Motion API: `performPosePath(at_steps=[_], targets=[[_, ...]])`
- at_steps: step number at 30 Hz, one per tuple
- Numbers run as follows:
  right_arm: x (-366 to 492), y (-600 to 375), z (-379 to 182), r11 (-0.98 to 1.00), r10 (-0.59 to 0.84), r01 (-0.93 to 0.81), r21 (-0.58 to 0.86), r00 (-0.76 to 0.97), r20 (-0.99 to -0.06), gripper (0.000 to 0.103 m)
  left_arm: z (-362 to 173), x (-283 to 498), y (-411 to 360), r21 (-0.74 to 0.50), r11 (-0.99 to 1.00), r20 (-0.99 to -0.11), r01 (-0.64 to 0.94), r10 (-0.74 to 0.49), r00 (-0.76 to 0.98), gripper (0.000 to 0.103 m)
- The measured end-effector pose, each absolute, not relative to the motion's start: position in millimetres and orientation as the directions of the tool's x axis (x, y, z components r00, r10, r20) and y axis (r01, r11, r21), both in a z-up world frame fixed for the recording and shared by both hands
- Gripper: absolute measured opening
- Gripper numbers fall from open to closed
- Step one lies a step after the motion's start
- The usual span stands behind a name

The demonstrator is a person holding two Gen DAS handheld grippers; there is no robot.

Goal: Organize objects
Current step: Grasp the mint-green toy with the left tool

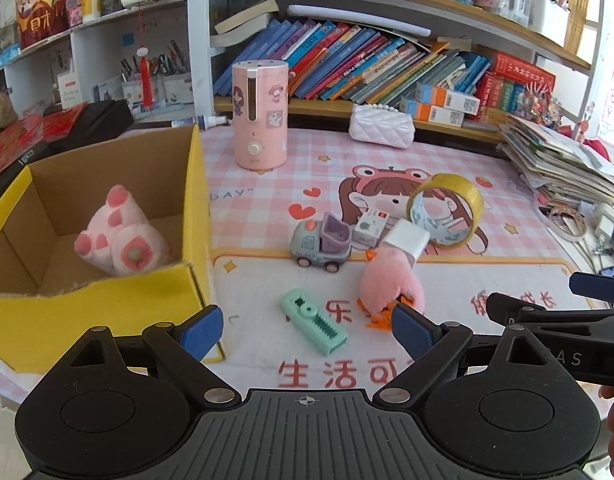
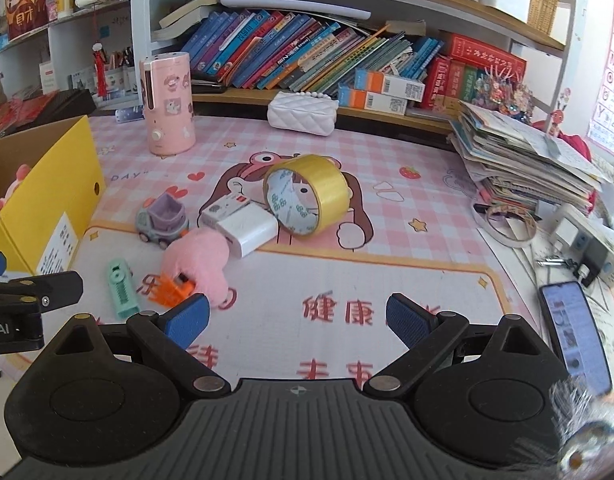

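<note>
Plush (image 1: 389,284), pink and fluffy with orange feet, is seen lying on the bench (image 1: 487,280); jaws of both grippers (image 1: 307,330) (image 2: 297,316) are held apart, empty.

Fuzzy pink plush toy (image 2: 197,262), glossy yellow tape roll (image 2: 307,200), matt cardboard box (image 1: 107,308).

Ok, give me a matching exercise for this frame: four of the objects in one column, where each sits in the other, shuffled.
Things:
1. pink paw plush
2. tape roll
3. mint green toy
4. phone

Places:
A. right edge of the desk
B. inside the yellow box
C. mat, nearest the left gripper
D. tilted on its edge beside the white charger

Pairs: 1-B, 2-D, 3-C, 4-A
</note>
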State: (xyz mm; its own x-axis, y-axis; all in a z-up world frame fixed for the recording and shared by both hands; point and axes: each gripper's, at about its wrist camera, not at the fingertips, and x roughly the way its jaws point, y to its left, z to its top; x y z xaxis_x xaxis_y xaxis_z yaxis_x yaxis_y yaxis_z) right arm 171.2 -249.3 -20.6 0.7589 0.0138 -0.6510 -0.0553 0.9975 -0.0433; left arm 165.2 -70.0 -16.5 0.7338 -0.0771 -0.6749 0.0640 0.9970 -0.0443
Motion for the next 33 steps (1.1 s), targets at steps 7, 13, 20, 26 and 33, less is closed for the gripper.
performPosePath(at_steps=[7,13,20,26,33], targets=[[193,-259,-17,0.996,0.062,-0.09,-0.012,0.773,-0.632,0.094,-15,183,-81,-0.007,0.999,-0.67,0.043,-0.037,0.741,0.091],[206,-268,-20,0.996,0.075,-0.089,0.01,0.768,-0.636,0.089,-20,191,-88,0.002,0.999,-0.684,0.045,-0.031,0.729,0.079],[217,-271,-27,0.993,0.104,-0.115,0.027,0.752,-0.651,0.087,-33,202,-97,0.013,0.999,-0.726,0.051,-0.026,0.687,0.068],[228,-269,-30,0.987,0.151,-0.154,0.054,0.736,-0.66,0.085,-56,217,-91,0.009,1.0,-0.785,-0.013,0.016,0.619,0.051],[239,-262,-31,0.976,0.194,-0.21,0.056,0.729,-0.656,0.085,-73,233,-92,-0.004,0.998,-0.81,-0.06,0.032,0.585,0.044]])
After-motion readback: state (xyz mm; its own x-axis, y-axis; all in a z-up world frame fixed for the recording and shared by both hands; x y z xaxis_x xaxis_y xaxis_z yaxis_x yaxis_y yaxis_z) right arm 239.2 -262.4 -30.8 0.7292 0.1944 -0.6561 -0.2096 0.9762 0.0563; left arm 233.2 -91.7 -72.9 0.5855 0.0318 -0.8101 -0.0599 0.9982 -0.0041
